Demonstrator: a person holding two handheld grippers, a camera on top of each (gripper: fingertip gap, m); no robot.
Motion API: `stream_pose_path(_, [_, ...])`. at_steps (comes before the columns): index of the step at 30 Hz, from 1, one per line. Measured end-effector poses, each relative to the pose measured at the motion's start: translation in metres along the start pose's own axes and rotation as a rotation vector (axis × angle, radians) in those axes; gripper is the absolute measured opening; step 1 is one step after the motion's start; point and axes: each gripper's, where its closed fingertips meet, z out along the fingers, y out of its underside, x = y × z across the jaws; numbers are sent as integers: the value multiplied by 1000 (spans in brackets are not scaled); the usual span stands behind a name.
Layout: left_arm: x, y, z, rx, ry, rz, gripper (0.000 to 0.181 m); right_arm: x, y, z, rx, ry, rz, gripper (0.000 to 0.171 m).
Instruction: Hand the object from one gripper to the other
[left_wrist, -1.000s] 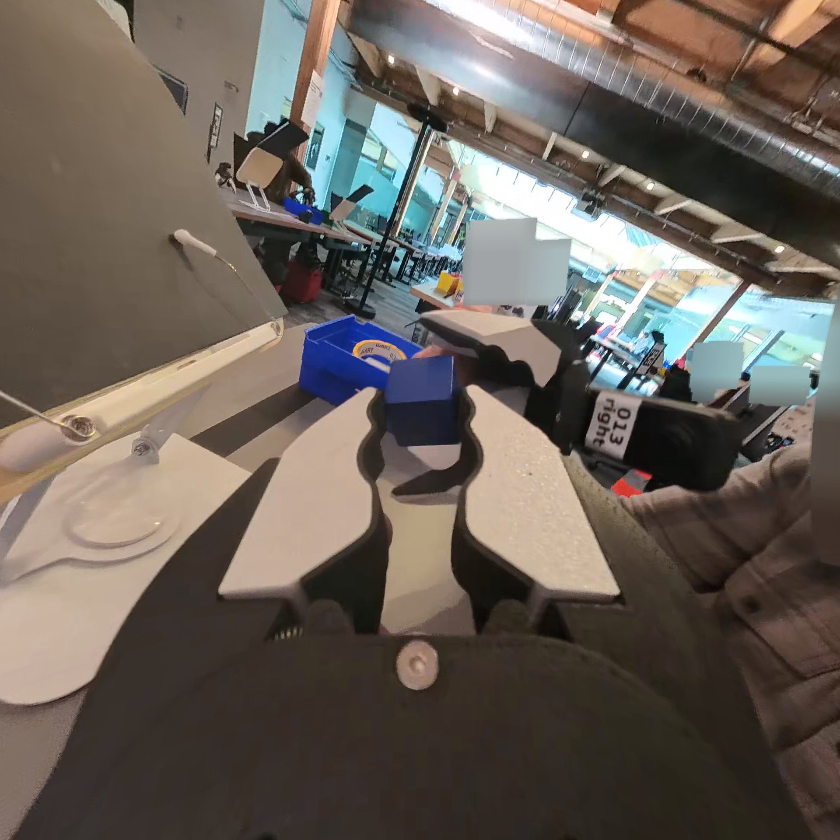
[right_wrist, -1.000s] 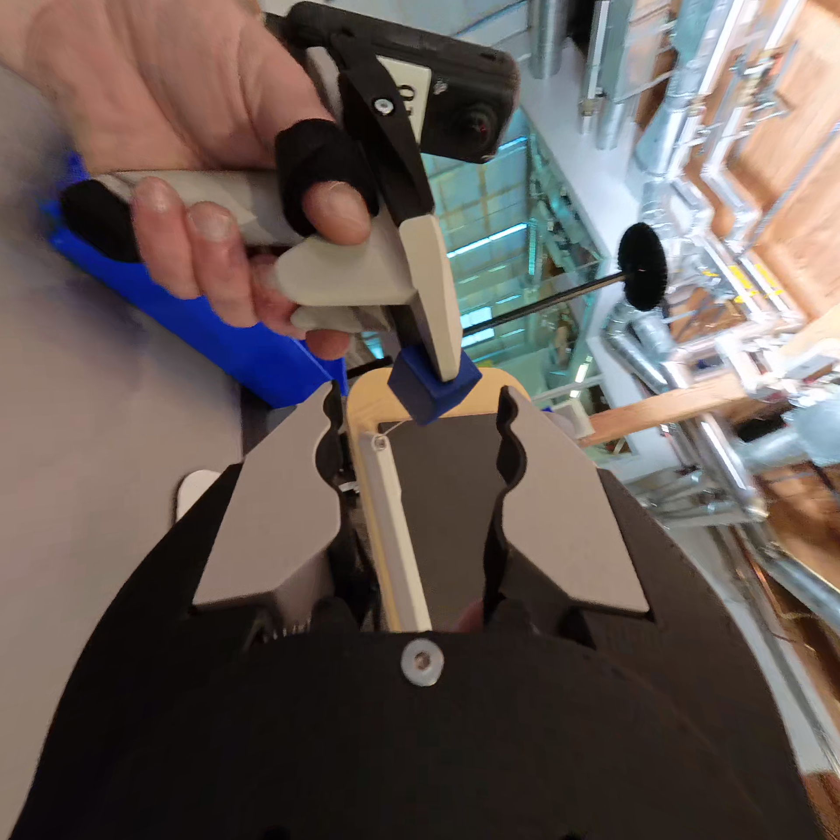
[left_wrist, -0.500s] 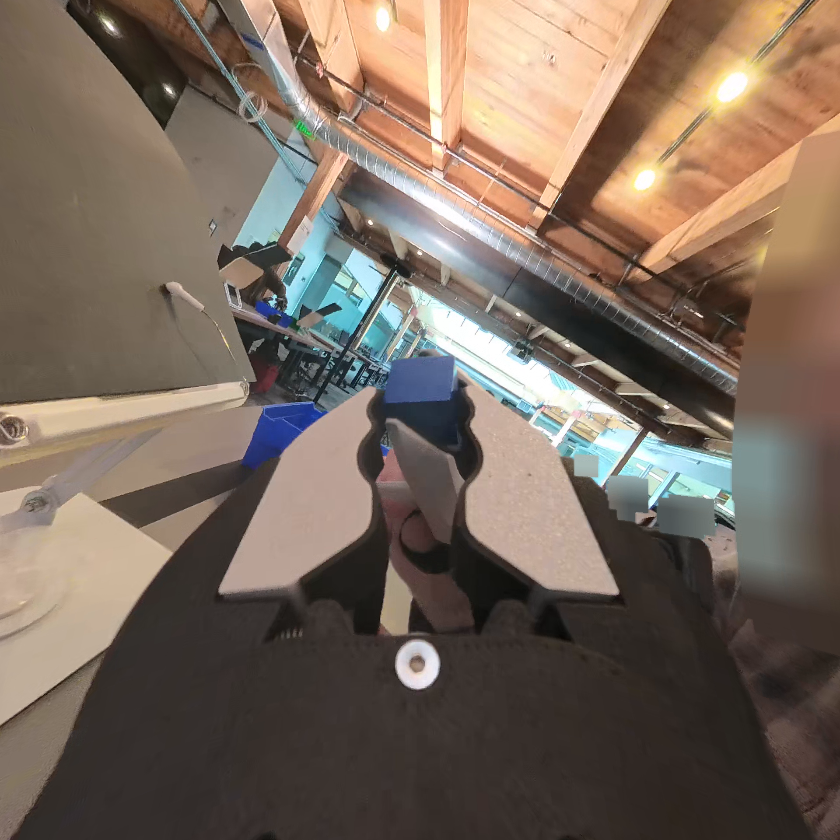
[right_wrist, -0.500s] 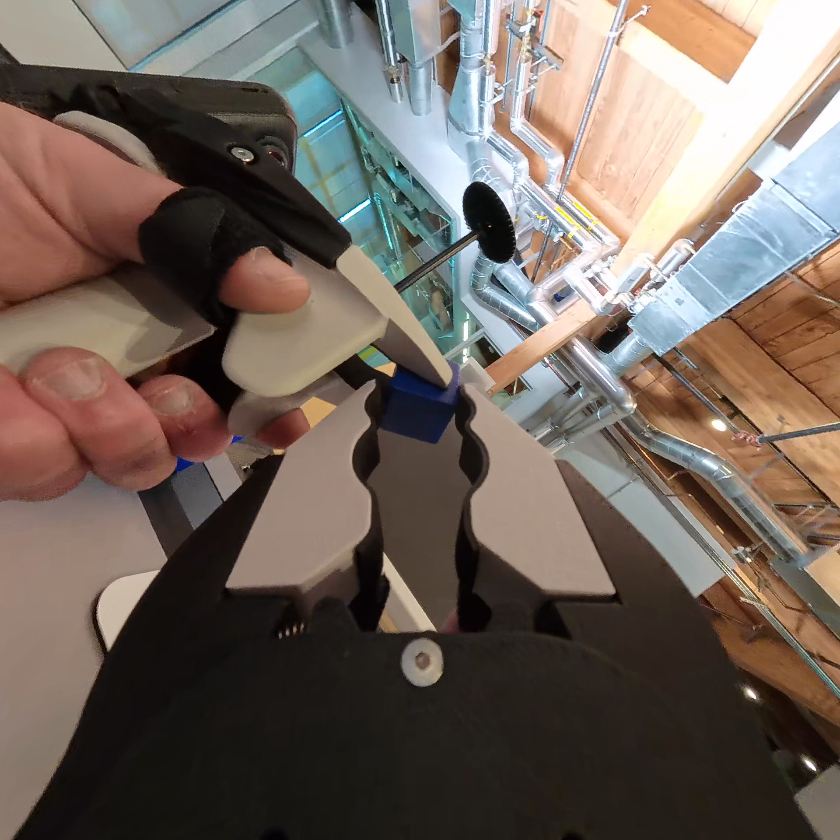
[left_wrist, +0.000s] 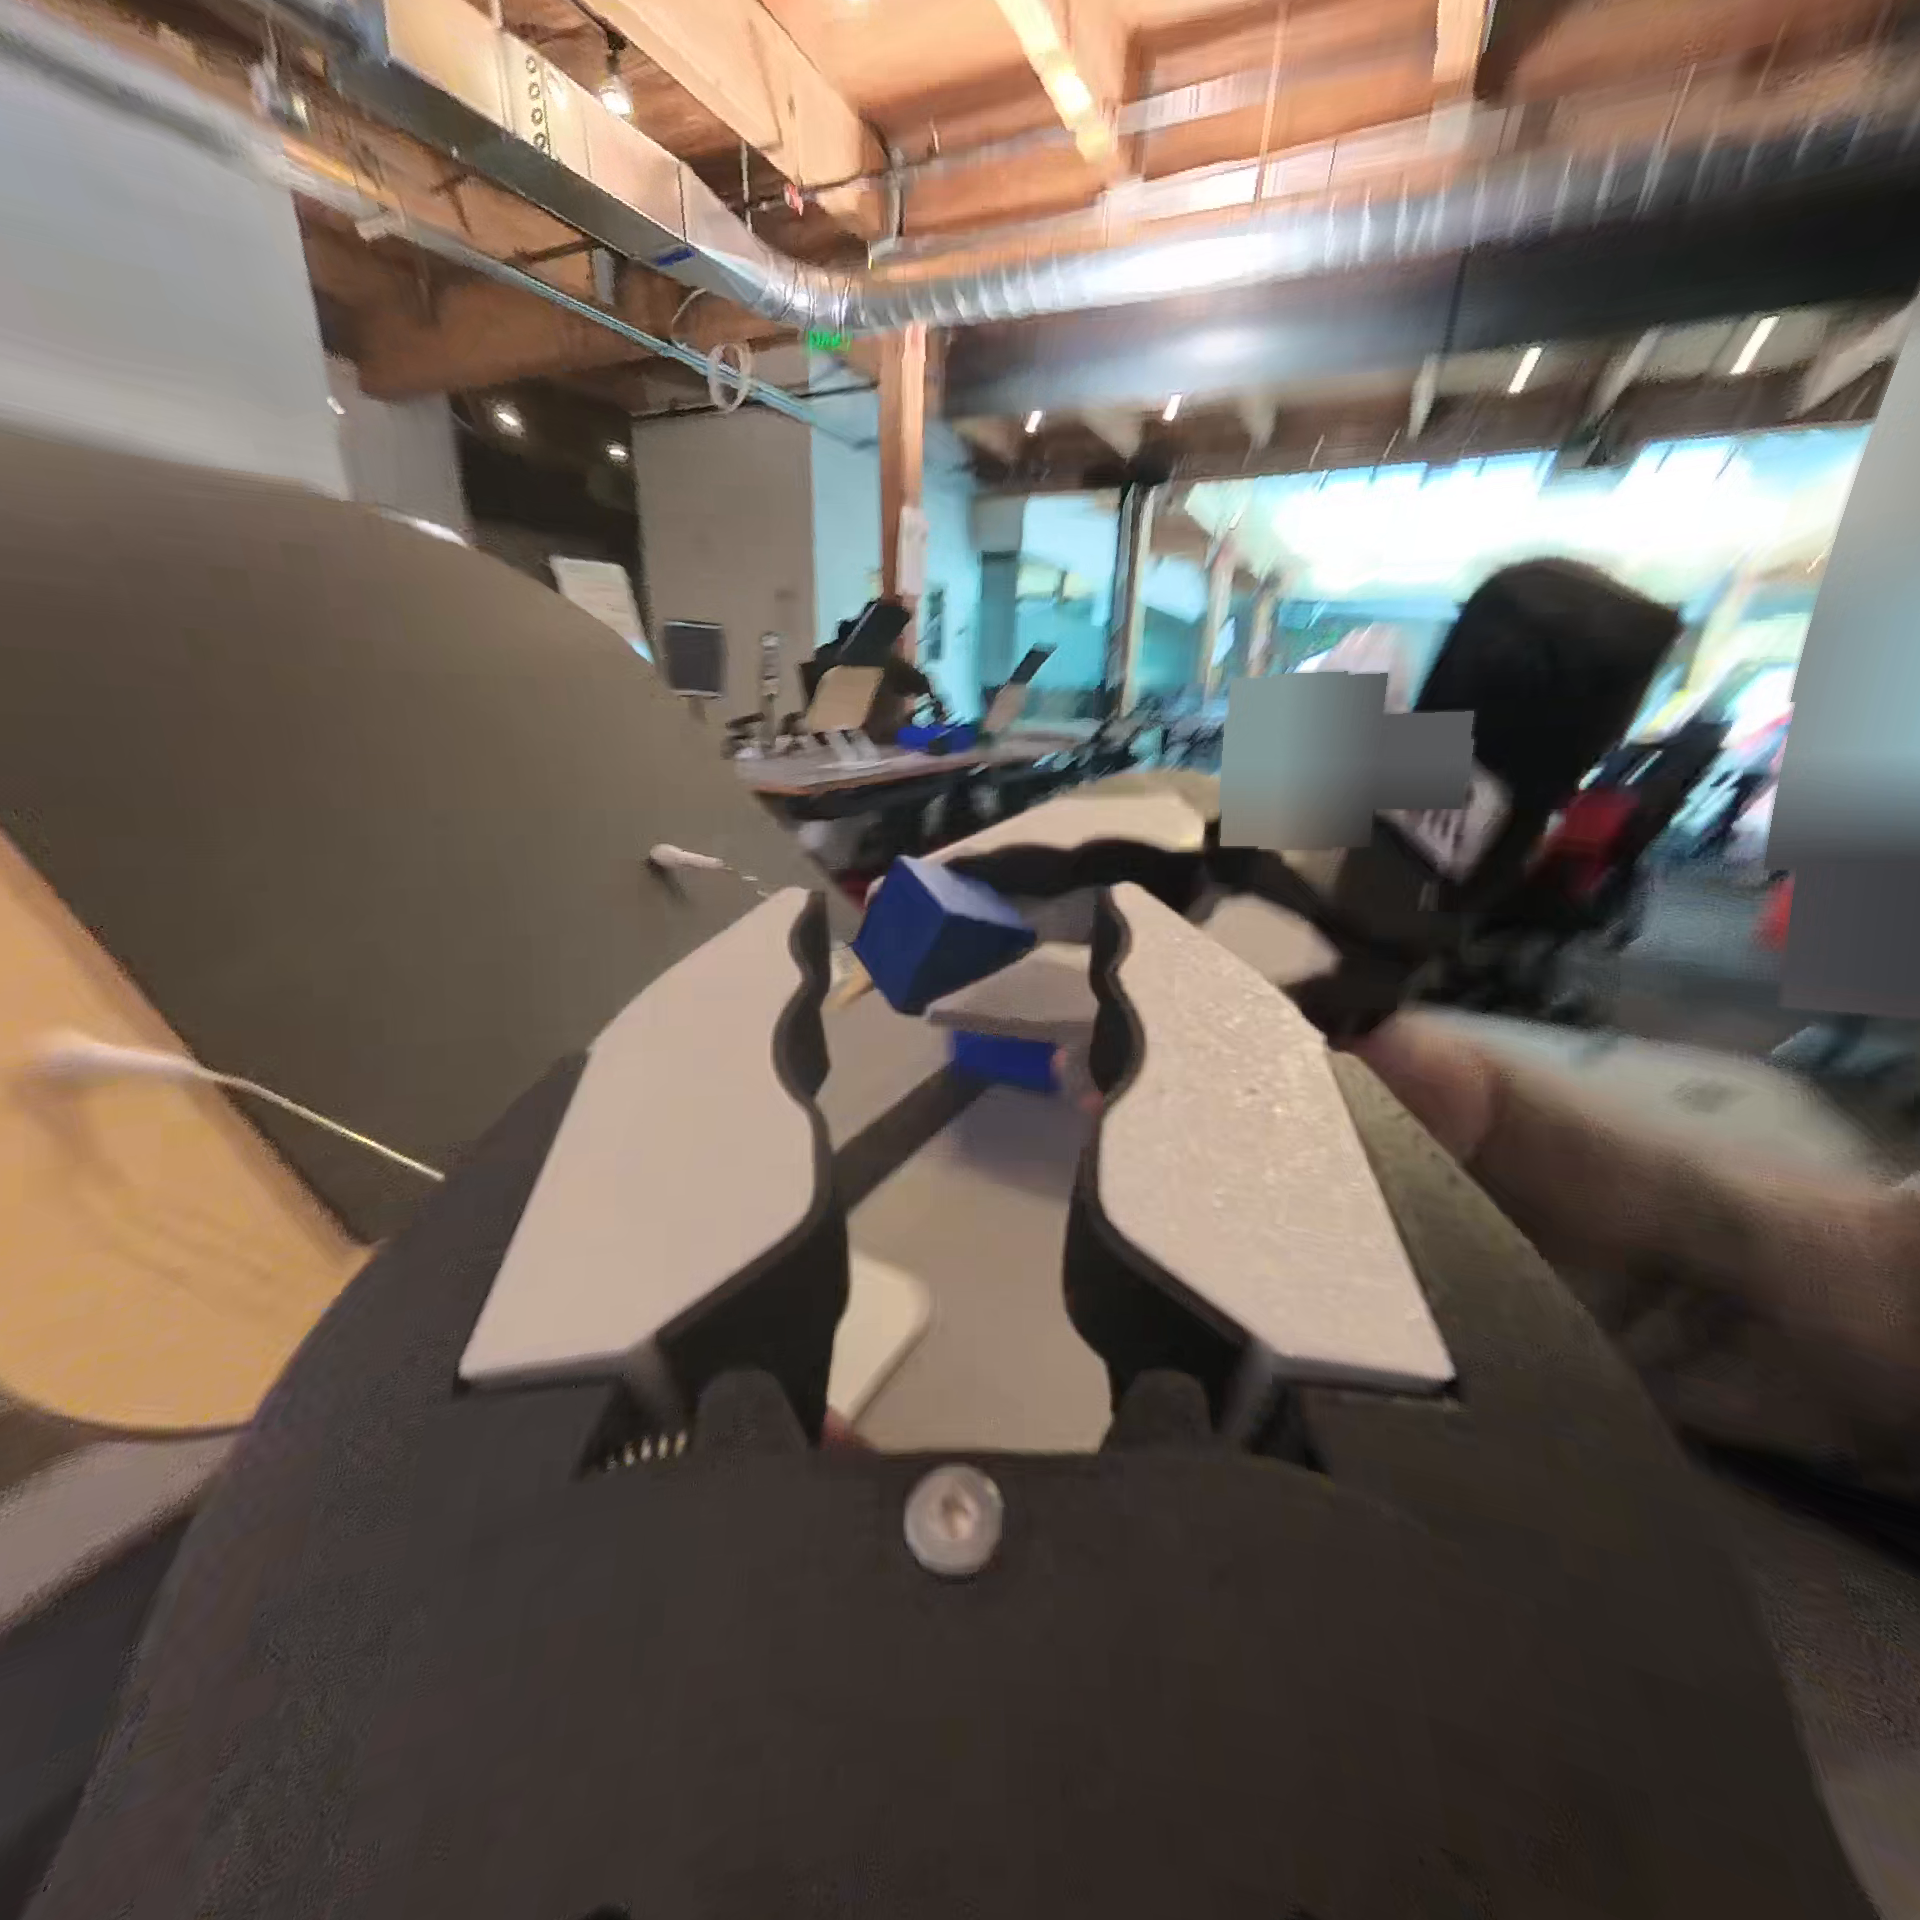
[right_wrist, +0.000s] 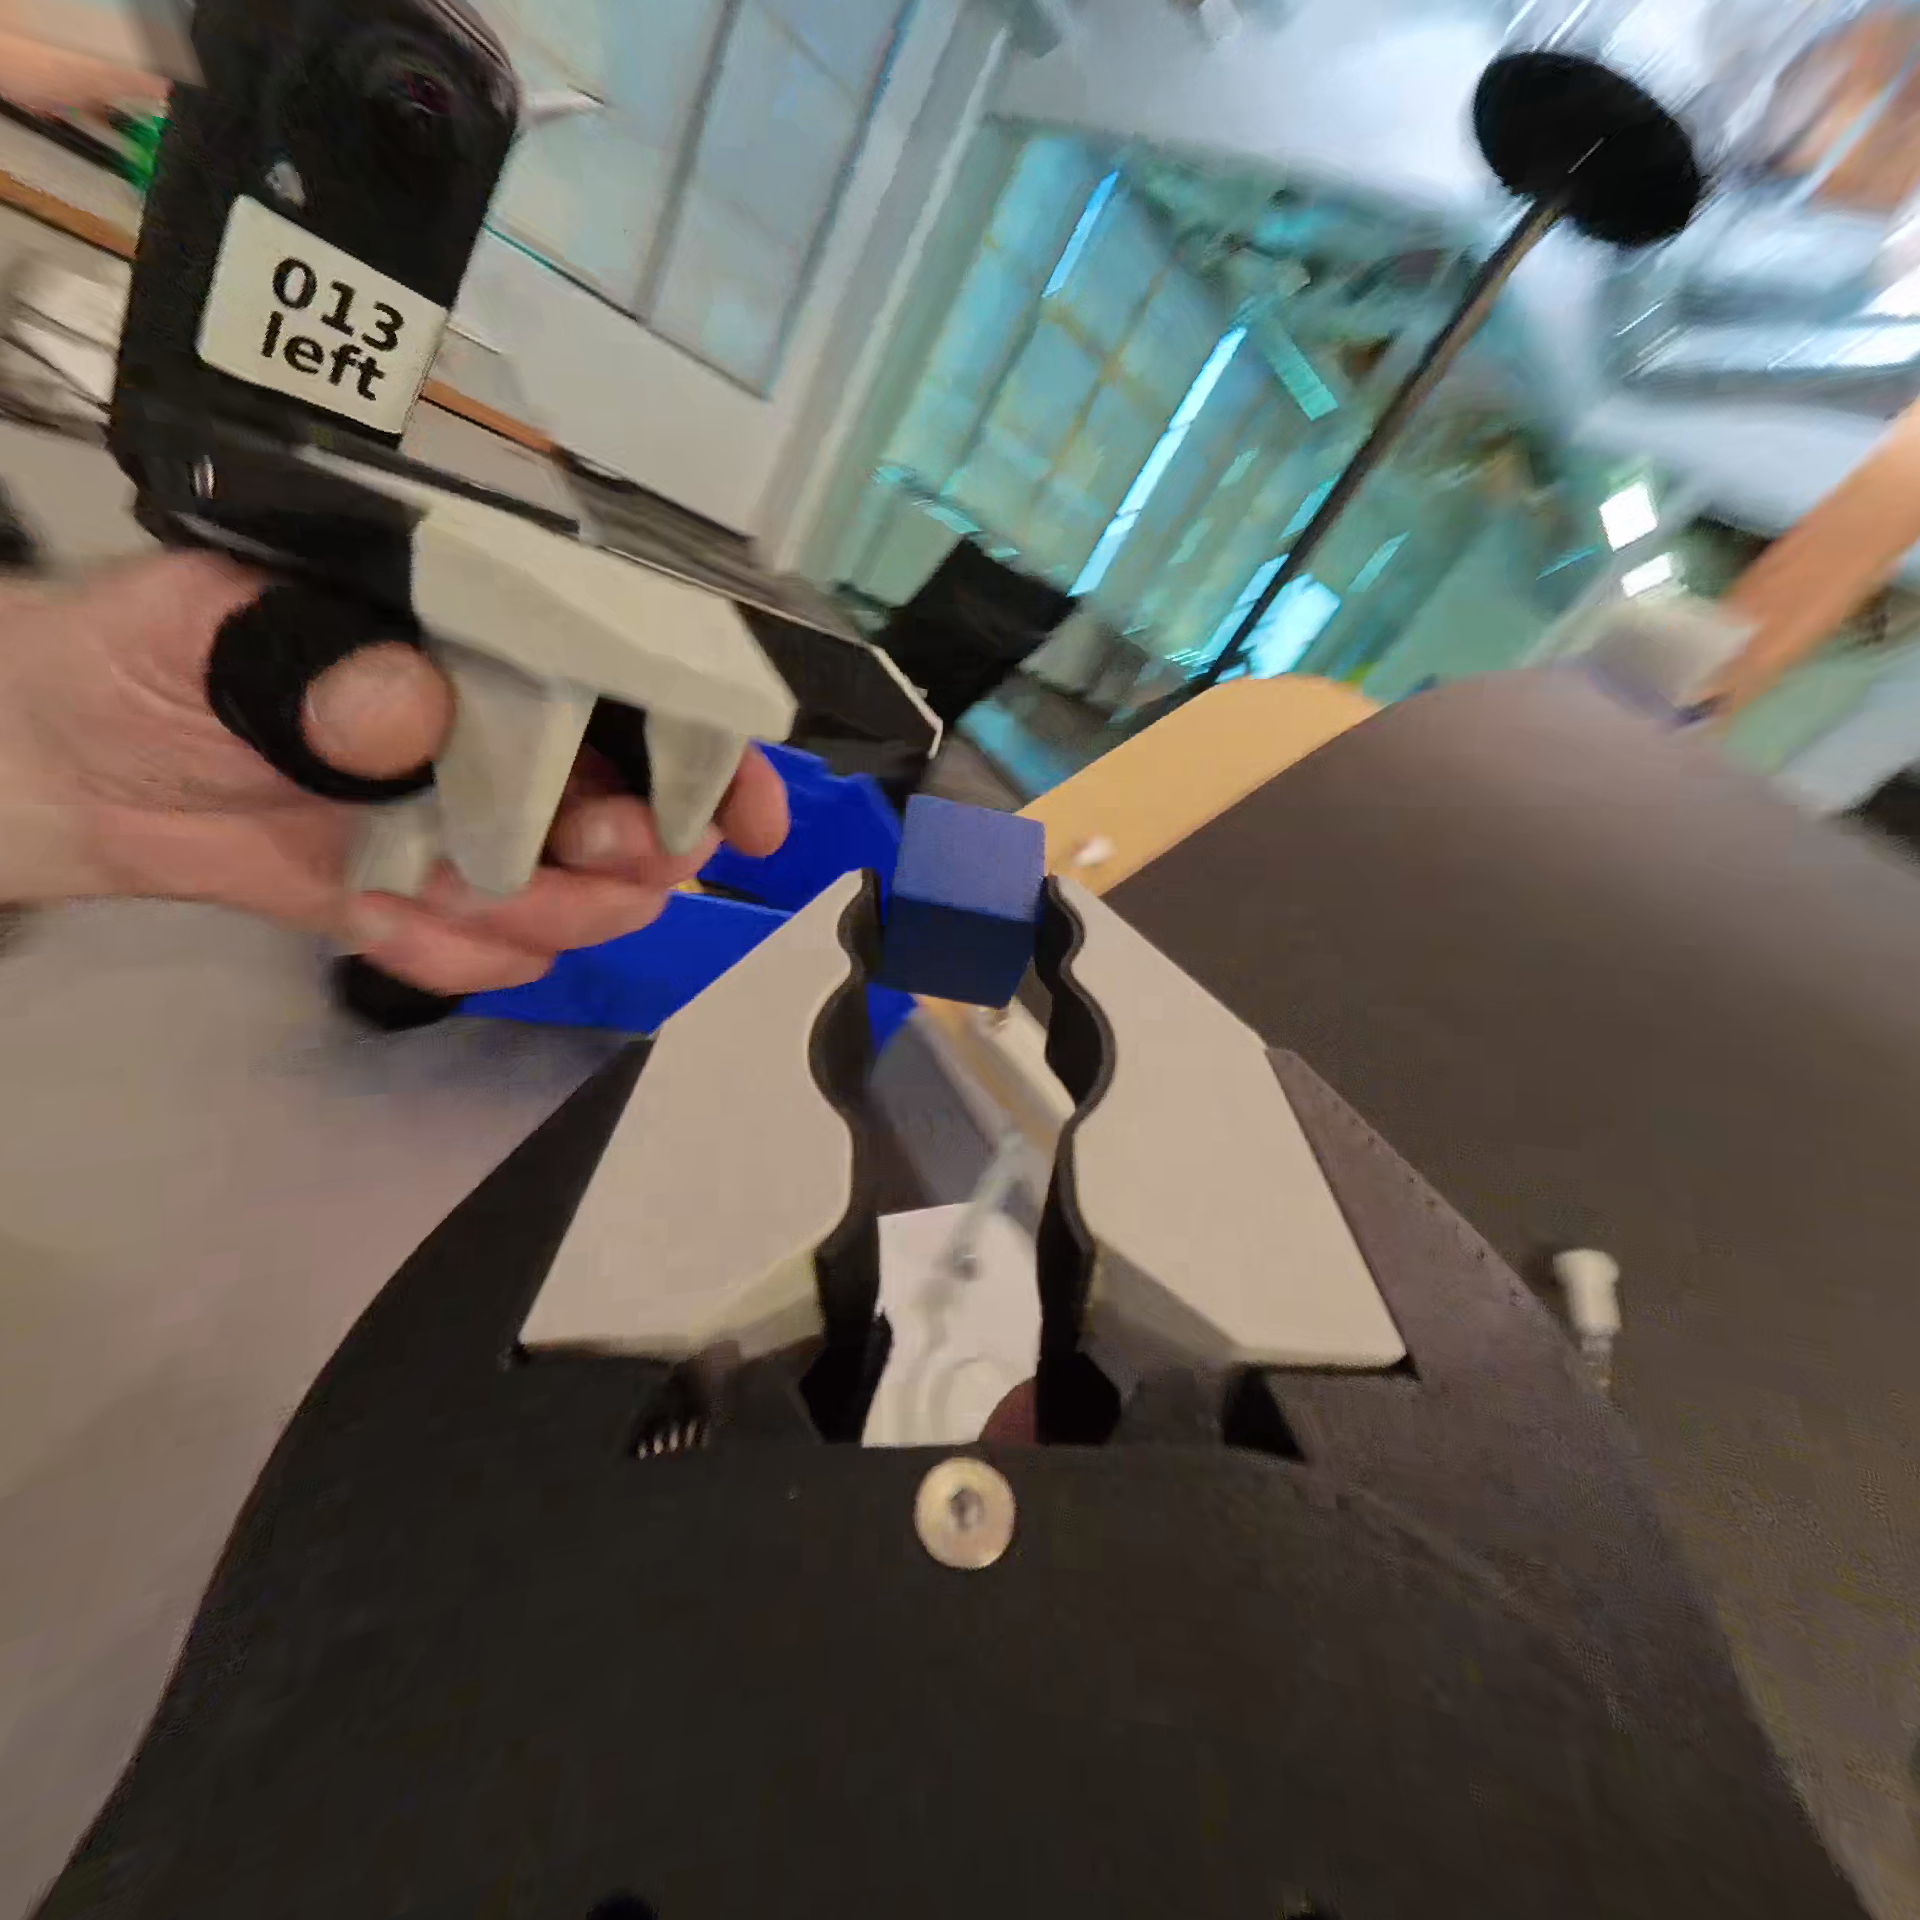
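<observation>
Half a second ago both tools gripped the blue cube together; now the left tool (left_wrist: 956, 925) has let go and its fingers stand apart with nothing between them, while the right tool (right_wrist: 956, 914) alone pinches the blue cube (right_wrist: 961, 914) at its fingertips. In the left wrist view the cube (left_wrist: 935, 940) sits tilted just beyond the left tool's tips, held by the right tool's far fingers. Behind it, a blue bin (right_wrist: 665, 961) rests on the grey desk (right_wrist: 208, 1143). The cube looks small, light and rigid, with smooth flat faces that could slip; it is best held squarely on two opposite faces, as the grip appears to do now, though only near the fingertips.
</observation>
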Motion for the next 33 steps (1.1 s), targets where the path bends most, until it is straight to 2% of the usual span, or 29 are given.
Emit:
stream_pose_path(4, [3, 13, 1, -141, -121, 558, 56, -1, 5, -10, 24, -234, 391, 26])
stream_pose_path(7, [2, 25, 3, -228, -213, 961, 61, -5, 12, -17, -1, -375, 607, 26])
stream_pose_path(12, [6, 30, 11, -251, -355, 1332, 64, -12, 26, -16, -38, -466, 791, 26])
stream_pose_path(16, [3, 40, 16, -299, -414, 1445, 68, -22, 23, -14, -20, -533, 879, 26])
stream_pose_path(20, [-5, 46, 16, -313, -461, 1466, 73, -29, 17, -13, 1, -578, 915, 26])
stream_pose_path(28, [-1, 39, 13, -233, -540, 1622, 59, -36, 14, -10, 25, -632, 1001, 27])
stream_pose_path(33, [-10, 40, 8, -234, -593, 1647, 55, -40, 11, -8, 40, -656, 1033, 26])
